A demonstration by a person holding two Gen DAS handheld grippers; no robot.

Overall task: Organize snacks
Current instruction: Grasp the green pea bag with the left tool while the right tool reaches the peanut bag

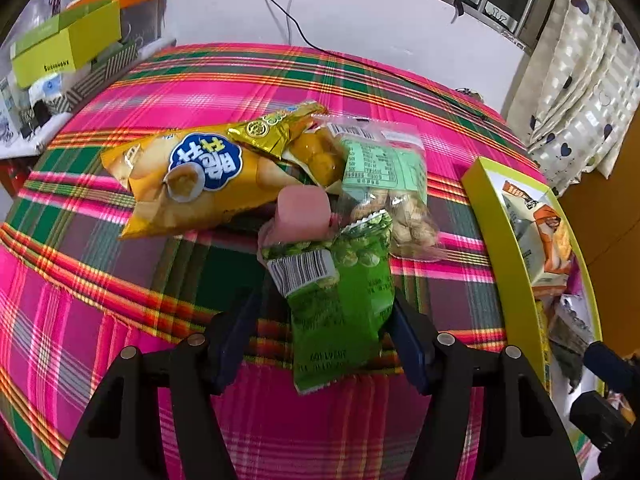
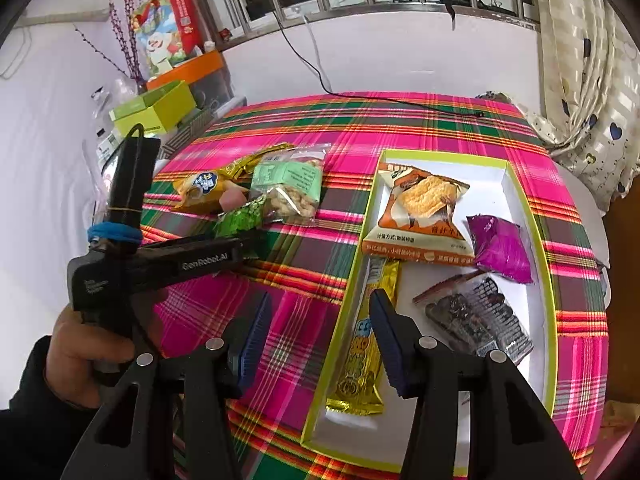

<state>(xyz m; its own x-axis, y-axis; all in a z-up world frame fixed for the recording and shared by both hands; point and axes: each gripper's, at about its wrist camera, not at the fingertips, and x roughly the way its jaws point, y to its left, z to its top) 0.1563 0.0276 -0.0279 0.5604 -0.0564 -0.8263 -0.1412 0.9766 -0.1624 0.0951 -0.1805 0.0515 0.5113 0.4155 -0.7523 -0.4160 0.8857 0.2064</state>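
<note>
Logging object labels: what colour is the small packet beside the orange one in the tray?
Shiny purple packet; clearest in the right wrist view.

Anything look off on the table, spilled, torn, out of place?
Nothing spilled or torn that I can see. The loose snacks lie in an overlapping heap on the tablecloth, the green packet on top, outside the yellow-rimmed tray, which holds four packets.

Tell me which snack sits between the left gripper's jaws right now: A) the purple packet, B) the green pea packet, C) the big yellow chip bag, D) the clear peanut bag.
B: in the left wrist view the green pea packet lies between the open jaws of the left gripper, near end between the fingers, not clamped.
</note>
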